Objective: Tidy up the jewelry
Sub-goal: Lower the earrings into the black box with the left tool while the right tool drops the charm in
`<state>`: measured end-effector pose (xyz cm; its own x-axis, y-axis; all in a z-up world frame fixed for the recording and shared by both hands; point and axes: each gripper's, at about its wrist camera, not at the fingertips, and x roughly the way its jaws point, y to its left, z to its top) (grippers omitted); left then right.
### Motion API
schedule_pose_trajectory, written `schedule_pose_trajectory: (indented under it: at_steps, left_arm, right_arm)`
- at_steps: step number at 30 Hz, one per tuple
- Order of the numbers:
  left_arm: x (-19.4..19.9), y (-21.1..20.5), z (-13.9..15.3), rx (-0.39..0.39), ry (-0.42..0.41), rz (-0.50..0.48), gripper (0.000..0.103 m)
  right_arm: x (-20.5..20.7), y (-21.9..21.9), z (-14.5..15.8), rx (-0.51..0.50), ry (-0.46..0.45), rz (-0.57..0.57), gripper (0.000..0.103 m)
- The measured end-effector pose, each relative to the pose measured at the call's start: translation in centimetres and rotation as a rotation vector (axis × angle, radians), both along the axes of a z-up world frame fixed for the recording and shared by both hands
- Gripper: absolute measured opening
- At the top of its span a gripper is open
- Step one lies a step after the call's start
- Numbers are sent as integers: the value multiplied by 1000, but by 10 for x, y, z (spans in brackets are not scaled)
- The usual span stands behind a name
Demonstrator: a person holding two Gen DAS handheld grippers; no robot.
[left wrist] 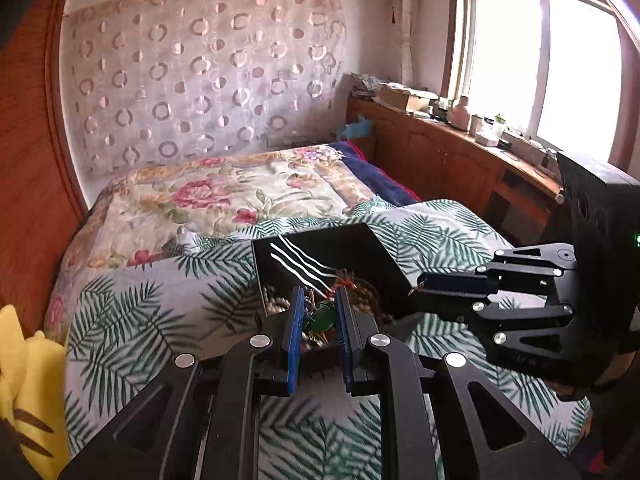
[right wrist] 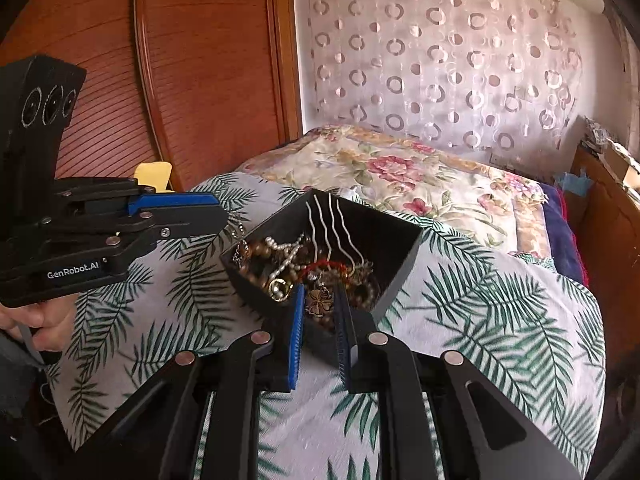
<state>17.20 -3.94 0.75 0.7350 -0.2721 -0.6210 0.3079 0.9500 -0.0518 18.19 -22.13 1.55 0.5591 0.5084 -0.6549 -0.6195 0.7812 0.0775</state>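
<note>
A black open box (left wrist: 360,246) (right wrist: 388,232) full of tangled beads, pearls and chains sits on the palm-leaf cloth. My left gripper (left wrist: 319,294) hovers over the box's near edge, its blue pads nearly together on a green pendant piece (left wrist: 320,316). In the right wrist view the left gripper (right wrist: 222,214) comes in from the left, and a thin silver chain (right wrist: 239,240) hangs from its tip toward the box. My right gripper (right wrist: 320,290) is shut on a bronze clover pendant (right wrist: 319,302) above the box; in the left wrist view the right gripper (left wrist: 416,286) is at the box's right corner.
The box rests on a bed under a palm-leaf cloth (right wrist: 500,320), with a floral quilt (left wrist: 224,196) behind. A wooden wardrobe (right wrist: 200,60) stands on the left, a yellow plush toy (left wrist: 28,380) lies beside it, and a cluttered wooden cabinet (left wrist: 460,148) runs under the window.
</note>
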Motion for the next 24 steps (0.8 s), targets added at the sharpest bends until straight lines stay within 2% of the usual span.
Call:
schedule_pose_trajectory:
  at_steps: [8, 16, 18, 19, 20, 24]
  left_arm:
    - [35, 0, -11, -1, 33, 7, 15]
    - [54, -3, -6, -4, 29, -1, 15]
    - [58, -3, -4, -5, 26, -2, 15]
    - [59, -4, -3, -5, 25, -3, 15]
    - [61, -5, -2, -6, 23, -5, 15]
    - [67, -7, 0, -9, 24, -10, 15]
  right_arm:
    - [23, 6, -15, 7, 36, 15, 17]
    - [30, 8, -23, 14, 58, 12, 18]
    - [30, 8, -23, 10, 58, 13, 30]
    - [30, 8, -23, 13, 55, 12, 41]
    - [29, 7, -22, 21, 51, 9, 44]
    - [28, 1, -19, 29, 43, -5, 44]
